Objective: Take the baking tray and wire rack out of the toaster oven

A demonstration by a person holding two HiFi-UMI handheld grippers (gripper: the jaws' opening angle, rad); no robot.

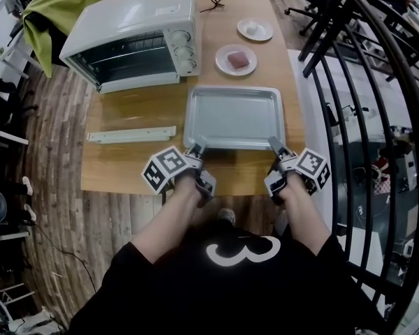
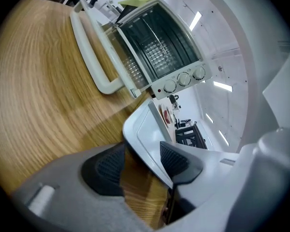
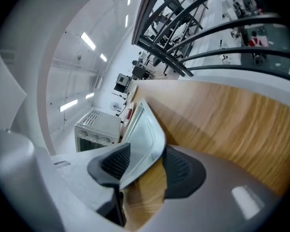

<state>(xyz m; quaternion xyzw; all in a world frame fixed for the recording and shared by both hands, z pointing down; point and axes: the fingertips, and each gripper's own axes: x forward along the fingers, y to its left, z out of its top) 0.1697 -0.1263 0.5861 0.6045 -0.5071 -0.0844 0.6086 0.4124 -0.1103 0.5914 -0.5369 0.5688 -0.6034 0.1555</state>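
The baking tray (image 1: pixel 234 116) is out and flat on the worktop (image 1: pixel 136 110), right in front of the person and well clear of the toaster oven (image 1: pixel 133 37). The left gripper (image 1: pixel 195 147) is at the tray's near-left corner and the right gripper (image 1: pixel 276 145) at the near-right. Both sets of fingers are released. In the left gripper view the rim runs between the fingers (image 2: pixel 106 167) with wood showing in the gap. In the right gripper view the fingers (image 3: pixel 117 162) also straddle the rim without pinching it.

So this reads as the let-go. To do it well, draw both grippers straight back along the line they point, so neither finger snags the raised rim and drags the tray. Move them evenly, left and right together, and lift only once the rim is clear. Then it's the wire rack (image 2: pixel 157 52), which looks to be inside the oven. The door seems dropped open, with its pale handle (image 1: pixel 130 135) lying near the tray's left edge, so reach over that handle without knocking it.

Now the count:
- One tray.
- One oven, with three knobs (image 1: pixel 185 51).
- One rack.
- Two small plates (image 1: pixel 236 59), each carrying something.
- One black cable (image 1: pixel 218 1) at the far end.
- One green cloth (image 1: pixel 56 12) beside the oven.
- Two grippers.
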